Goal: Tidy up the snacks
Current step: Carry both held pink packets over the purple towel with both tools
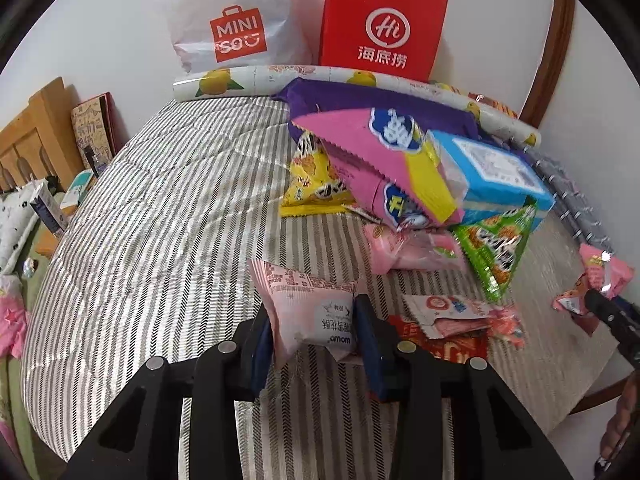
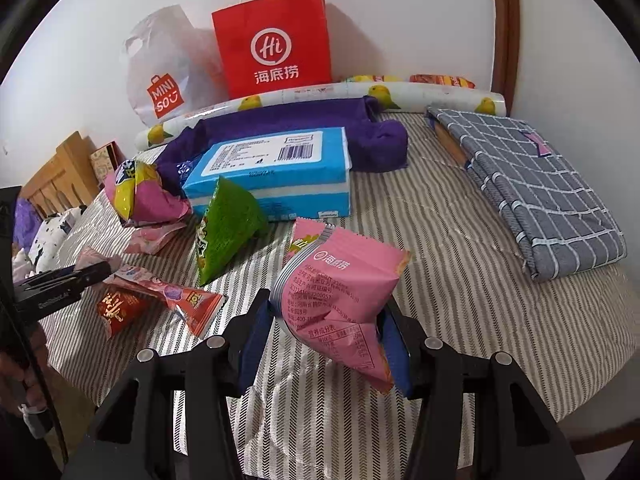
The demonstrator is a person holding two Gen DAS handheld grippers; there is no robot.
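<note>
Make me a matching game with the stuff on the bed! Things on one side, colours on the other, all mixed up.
Things:
1. paper bag with handles
2. triangle snack packet
3. flat box with a barcode
4. folded checked cloth

Colours:
A. blue
B. grey
C. red
D. green

Pairs: 1-C, 2-D, 3-A, 4-B

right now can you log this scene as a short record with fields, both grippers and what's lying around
surface: striped bed cover
left gripper: shut on pale pink snack packet
right gripper: shut on pink snack bag
loose snacks: green triangular bag, red packet
other items: blue box, grey checked cloth
bags at wall: red paper bag, white plastic bag
</note>
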